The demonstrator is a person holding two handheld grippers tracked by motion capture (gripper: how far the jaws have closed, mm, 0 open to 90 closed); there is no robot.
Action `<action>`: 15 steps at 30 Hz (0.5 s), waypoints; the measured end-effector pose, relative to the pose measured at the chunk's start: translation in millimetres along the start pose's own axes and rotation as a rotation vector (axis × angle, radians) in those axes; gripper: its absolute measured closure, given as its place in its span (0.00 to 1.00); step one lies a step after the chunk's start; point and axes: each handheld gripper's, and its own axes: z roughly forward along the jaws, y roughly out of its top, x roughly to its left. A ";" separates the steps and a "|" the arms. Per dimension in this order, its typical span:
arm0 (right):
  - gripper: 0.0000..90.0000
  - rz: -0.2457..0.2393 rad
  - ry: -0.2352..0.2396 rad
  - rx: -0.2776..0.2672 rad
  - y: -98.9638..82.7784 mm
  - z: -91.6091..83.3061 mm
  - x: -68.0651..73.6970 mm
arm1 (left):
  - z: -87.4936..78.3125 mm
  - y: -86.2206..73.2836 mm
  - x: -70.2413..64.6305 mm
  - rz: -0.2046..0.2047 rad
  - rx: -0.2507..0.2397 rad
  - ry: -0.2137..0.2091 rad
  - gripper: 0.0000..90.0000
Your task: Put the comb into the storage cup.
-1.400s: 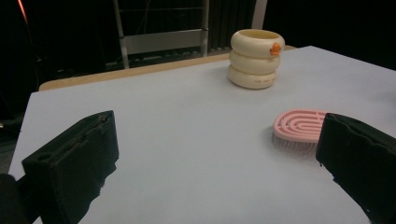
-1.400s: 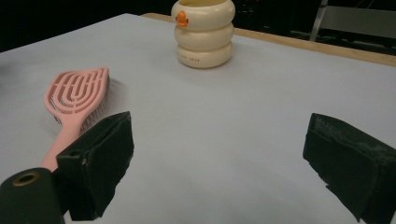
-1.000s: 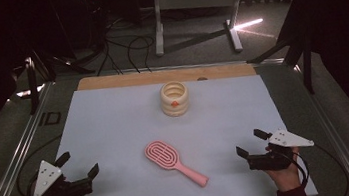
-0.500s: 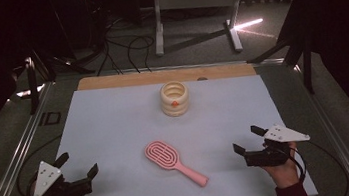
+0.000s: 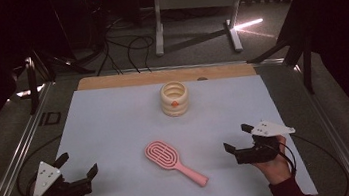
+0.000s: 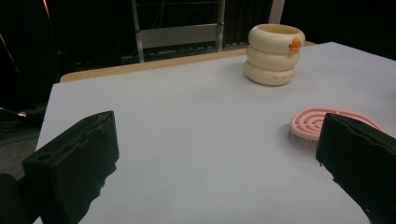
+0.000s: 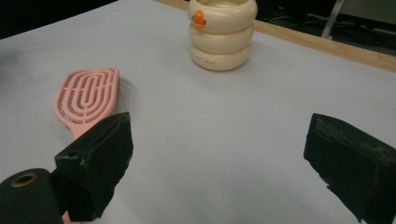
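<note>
A pink hairbrush lies flat on the pale mat, its handle pointing toward the near right. A cream ribbed cup with an orange mark stands upright farther back at the centre. My left gripper rests near the front left corner, open and empty, well left of the brush. My right gripper is open and empty, a short way right of the brush handle. The left gripper view has the brush head beside the right jaw and the cup beyond. In the right gripper view the brush lies behind the left jaw, the cup ahead.
A wooden strip borders the mat's far edge. Metal rails run along both sides of the table. Cables and a stand's legs lie on the dark floor beyond.
My right gripper has slid left across the mat, closer to the brush handle. The left gripper, brush and cup have stayed put.
</note>
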 end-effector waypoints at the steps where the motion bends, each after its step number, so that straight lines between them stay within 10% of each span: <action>1: 0.09 -0.002 0.005 0.001 1.1 1.3 0.7 | 0.0 0.0 -0.2 -0.001 0.000 -0.001 0.00; 15: 0.09 -0.030 0.050 0.087 13.9 23.2 14.4 | 0.5 -1.2 0.2 -0.002 0.001 0.000 0.00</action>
